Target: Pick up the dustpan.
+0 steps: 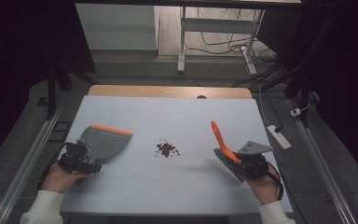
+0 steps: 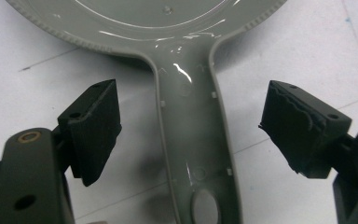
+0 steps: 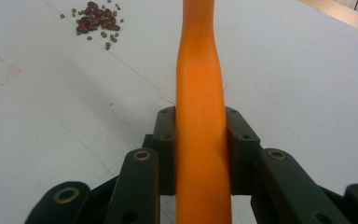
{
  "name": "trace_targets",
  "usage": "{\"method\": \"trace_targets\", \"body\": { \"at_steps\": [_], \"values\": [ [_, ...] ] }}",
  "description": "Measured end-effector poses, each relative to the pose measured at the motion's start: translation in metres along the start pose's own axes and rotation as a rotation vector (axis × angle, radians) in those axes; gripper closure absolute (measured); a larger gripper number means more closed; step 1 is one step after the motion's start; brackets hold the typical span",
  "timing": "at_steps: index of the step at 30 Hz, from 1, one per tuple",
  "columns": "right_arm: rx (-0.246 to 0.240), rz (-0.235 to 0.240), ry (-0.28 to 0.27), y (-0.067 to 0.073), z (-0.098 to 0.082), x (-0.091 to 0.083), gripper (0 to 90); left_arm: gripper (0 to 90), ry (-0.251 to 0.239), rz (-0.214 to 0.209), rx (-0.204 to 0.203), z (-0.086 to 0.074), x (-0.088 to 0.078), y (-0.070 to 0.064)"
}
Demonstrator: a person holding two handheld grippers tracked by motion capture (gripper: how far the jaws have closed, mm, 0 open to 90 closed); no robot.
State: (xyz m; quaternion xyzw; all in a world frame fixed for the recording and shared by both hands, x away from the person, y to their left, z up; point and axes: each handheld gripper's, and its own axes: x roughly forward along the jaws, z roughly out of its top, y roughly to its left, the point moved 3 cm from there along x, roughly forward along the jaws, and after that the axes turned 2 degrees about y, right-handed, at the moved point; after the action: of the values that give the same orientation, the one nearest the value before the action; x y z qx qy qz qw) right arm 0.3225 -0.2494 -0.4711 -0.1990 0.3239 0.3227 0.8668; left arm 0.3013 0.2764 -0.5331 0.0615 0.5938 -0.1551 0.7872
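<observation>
A grey dustpan [image 1: 106,140] with an orange lip lies flat on the white table at the left. My left gripper [image 1: 88,157] is open astride its handle [image 2: 191,130], and the pads [image 2: 95,130] stand clear of it on both sides. At the right, my right gripper [image 1: 237,161] is shut on the orange handle of a hand brush [image 1: 219,135]. The handle [image 3: 200,93] rises away from the jaws, and the dark bristles [image 1: 227,164] sit low near the table. A small pile of red and green beans [image 1: 167,149] lies between the two tools, also seen as the beans [image 3: 95,21].
The white table top [image 1: 177,116] has a wooden strip [image 1: 168,91] along its far edge. A power strip [image 1: 278,136] lies on the floor to the right, and a desk frame [image 1: 182,42] with cables stands beyond the table.
</observation>
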Motion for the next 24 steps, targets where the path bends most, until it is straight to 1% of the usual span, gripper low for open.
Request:
{"method": "trace_targets", "body": {
  "at_steps": [1, 5, 7, 9, 10, 15, 20, 24],
  "values": [
    [0.001, 0.000, -0.001, 0.000, 0.000, 0.000, 69.9, 21.1, 0.001, -0.005, -0.012, 0.000, 0.001, 0.001],
    [-0.002, 0.000, 0.006, -0.001, -0.001, 0.001, 69.9, 21.7, -0.003, -0.014, -0.014, 0.001, 0.003, 0.002],
    [0.001, 0.001, 0.010, 0.000, -0.001, 0.002, 69.9, 23.6, -0.004, -0.025, -0.022, 0.000, 0.006, 0.003],
    [-0.004, 0.000, 0.011, 0.000, -0.001, 0.002, 69.9, 25.5, -0.006, -0.028, -0.025, 0.000, 0.006, 0.004],
    [-0.006, 0.002, 0.011, 0.000, -0.001, 0.002, 69.9, 26.5, -0.018, -0.027, -0.040, 0.001, 0.007, 0.005],
    [0.001, -0.001, 0.012, -0.001, -0.001, 0.002, 69.9, 31.5, -0.029, -0.031, -0.049, 0.002, 0.010, 0.007],
    [0.001, -0.004, 0.007, -0.002, -0.002, 0.001, 69.8, 37.2, -0.030, -0.031, -0.058, 0.003, 0.013, 0.007],
    [-0.001, -0.003, 0.008, -0.003, -0.002, 0.001, 69.8, 41.5, -0.026, -0.022, -0.069, 0.003, 0.014, 0.009]
  ]
}}
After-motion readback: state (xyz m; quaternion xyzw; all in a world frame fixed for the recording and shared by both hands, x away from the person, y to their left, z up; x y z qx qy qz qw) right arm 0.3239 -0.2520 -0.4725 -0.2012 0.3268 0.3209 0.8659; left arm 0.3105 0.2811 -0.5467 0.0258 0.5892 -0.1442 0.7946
